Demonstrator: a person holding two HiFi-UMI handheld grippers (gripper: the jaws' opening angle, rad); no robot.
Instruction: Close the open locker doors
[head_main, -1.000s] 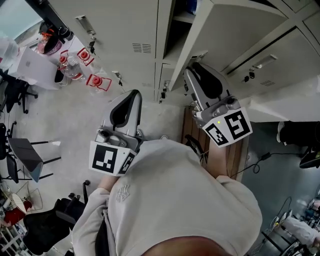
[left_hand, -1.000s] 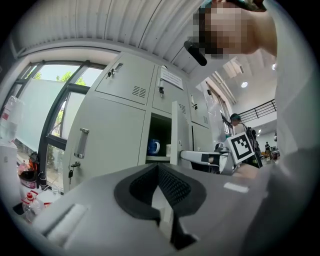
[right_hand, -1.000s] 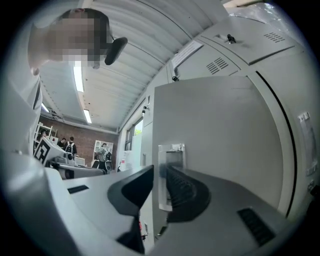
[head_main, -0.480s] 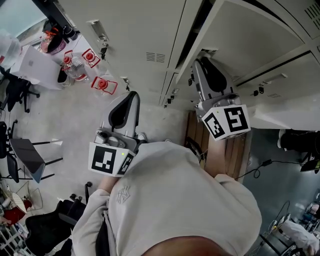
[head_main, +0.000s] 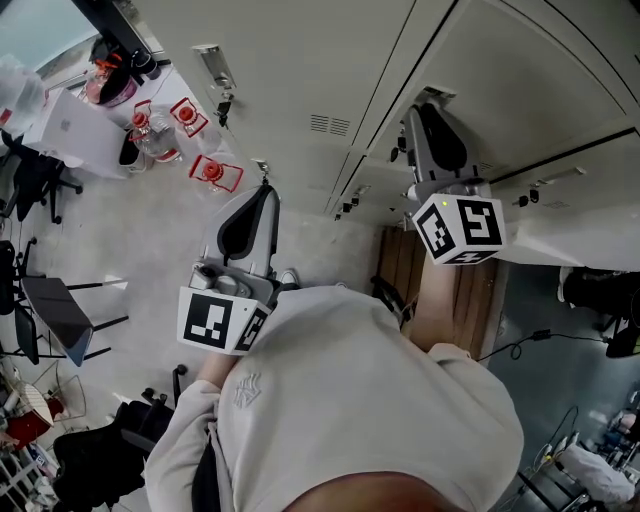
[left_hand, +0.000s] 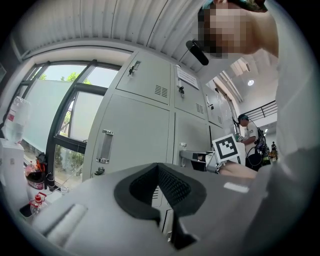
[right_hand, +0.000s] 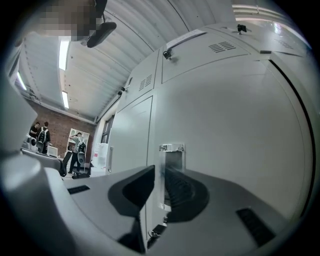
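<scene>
A bank of pale grey lockers fills the top of the head view. The large locker door (head_main: 520, 70) on the right now lies almost flush with its neighbours. My right gripper (head_main: 432, 108) has its tips against that door at the metal handle (head_main: 433, 94). In the right gripper view the handle (right_hand: 172, 148) shows through a narrow gap between the jaws, which hold nothing, with the door (right_hand: 240, 125) close ahead. My left gripper (head_main: 265, 190) hangs shut and empty, short of the left lockers (left_hand: 140, 135).
A white table (head_main: 75, 125) with red-capped bottles (head_main: 205, 168) stands at the left. Office chairs (head_main: 50, 310) sit on the floor at the far left. A wooden board (head_main: 400, 270) lies below the lockers. People (right_hand: 75, 145) stand far off.
The open locker door has swung in from wide open to almost flush. My right gripper has moved forward with it. The left gripper has barely moved.
</scene>
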